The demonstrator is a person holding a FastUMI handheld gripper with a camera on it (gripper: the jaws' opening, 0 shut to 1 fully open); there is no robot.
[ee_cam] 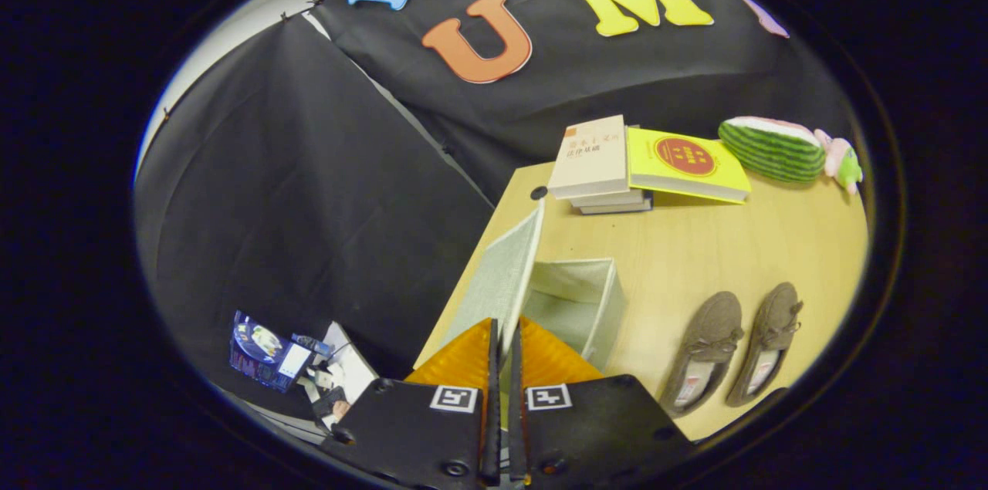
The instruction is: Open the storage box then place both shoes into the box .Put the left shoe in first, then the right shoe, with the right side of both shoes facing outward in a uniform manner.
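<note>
The gripper [502,343] is nearly closed, its fingers pinching the thin, floppy lid [500,274] of the box [587,297] raised just ahead, while two soft shoes [733,347] are seen beyond, to the right.

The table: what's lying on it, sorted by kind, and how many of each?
Shoes: 2, one beside the other, lying right of the box.
Books: 4, a stack of three plus a yellow one.
Storage box: 1, its lid raised and pinched between the fingers of the claw.
Plush toys: 2, a watermelon slice and a small pink and green one.
Total: 9
</note>
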